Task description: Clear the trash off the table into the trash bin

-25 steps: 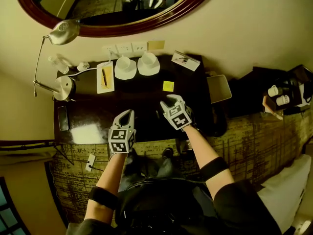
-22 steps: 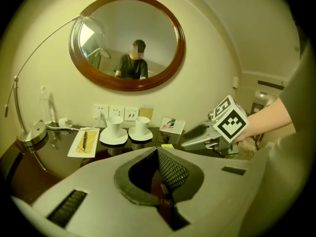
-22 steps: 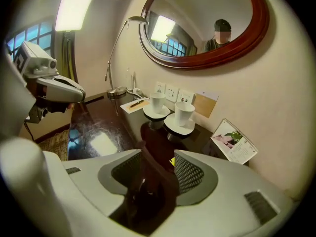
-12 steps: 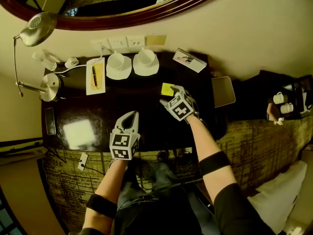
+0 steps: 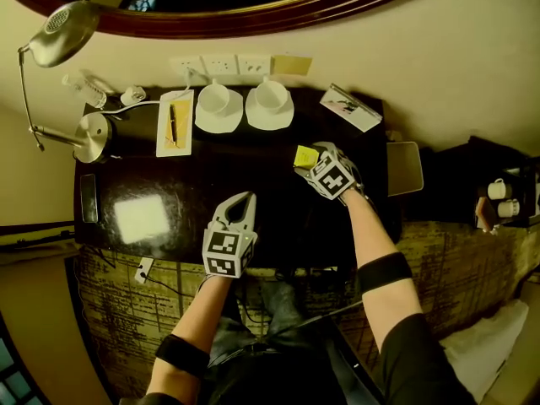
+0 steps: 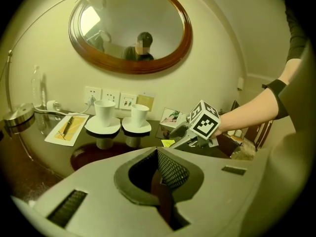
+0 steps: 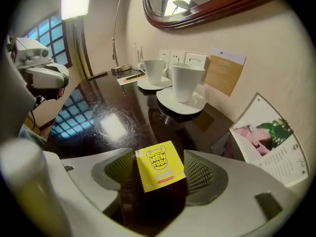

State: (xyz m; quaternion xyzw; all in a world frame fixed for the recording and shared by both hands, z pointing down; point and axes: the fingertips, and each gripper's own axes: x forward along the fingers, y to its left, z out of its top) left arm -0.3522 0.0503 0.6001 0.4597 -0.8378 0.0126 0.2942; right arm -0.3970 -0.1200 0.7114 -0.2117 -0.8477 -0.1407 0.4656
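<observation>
Head view shows your dark, glossy wooden bench [image 5: 253, 171] filling mid-frame. Your left gripper [image 5: 243, 201], lower centre, has its jaws closed on nothing. Your right gripper [image 5: 313, 166], right of centre, stands wide, straddling the small yellow printed sachet [image 7: 159, 168] lying flat on the bench.

read: NEW YOBO | on: yellow packet [image 7: 159, 171] | leaflet [image 7: 269, 142] print: illegible

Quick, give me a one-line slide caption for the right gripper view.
Right gripper with open fingers straddling a small yellow printed packet on the dark glossy table.
</observation>
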